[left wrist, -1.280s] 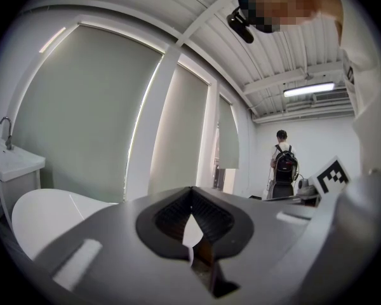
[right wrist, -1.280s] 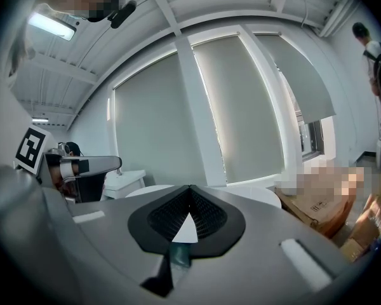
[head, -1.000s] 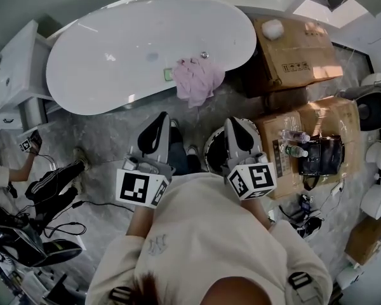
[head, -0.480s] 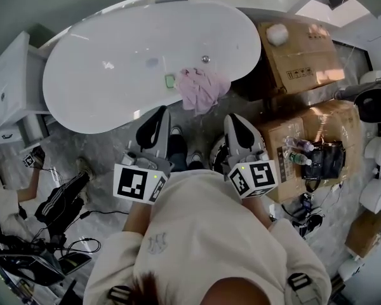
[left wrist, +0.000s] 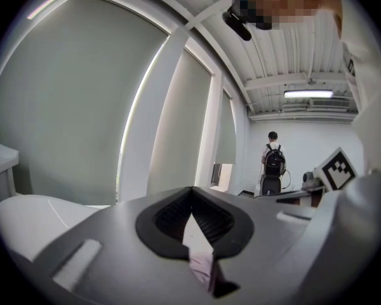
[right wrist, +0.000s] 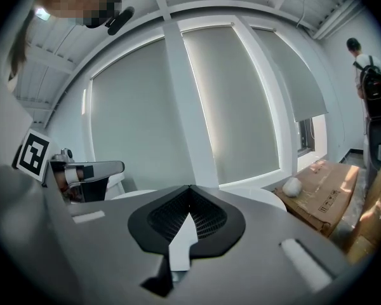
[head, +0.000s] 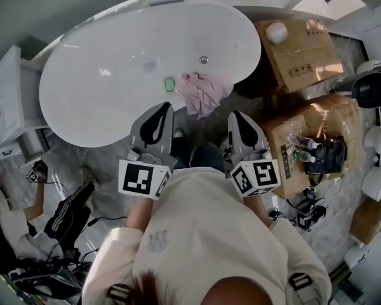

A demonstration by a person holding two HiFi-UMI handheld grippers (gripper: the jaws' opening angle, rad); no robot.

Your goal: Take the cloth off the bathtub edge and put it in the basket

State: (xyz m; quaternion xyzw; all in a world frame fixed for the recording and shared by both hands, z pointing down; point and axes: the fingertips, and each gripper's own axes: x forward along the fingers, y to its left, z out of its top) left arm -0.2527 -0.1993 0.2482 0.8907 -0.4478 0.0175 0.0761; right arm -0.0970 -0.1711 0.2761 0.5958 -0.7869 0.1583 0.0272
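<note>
A crumpled pink cloth [head: 203, 93] hangs over the near edge of the white oval bathtub [head: 114, 75]. My left gripper [head: 162, 110] is shut and empty, its tip just short of the tub rim, left of the cloth. My right gripper [head: 236, 116] is also shut and empty, a little right of the cloth and below it. In the left gripper view a strip of the pink cloth [left wrist: 202, 265] shows through the slit below the closed jaws. The right gripper view shows only the tub's white rim [right wrist: 254, 196] beyond the jaws. No basket is clearly visible now.
A small green object [head: 169, 83] lies on the tub rim beside the cloth. Cardboard boxes [head: 298, 49] and a black bag [head: 324, 154] crowd the right side. A white cabinet [head: 6, 100] stands at the left. A seated person's legs [head: 66, 211] and cables are at the lower left.
Both grippers and the person have moved closer to the tub and the cloth. The round rim seen earlier between the grippers is out of sight.
</note>
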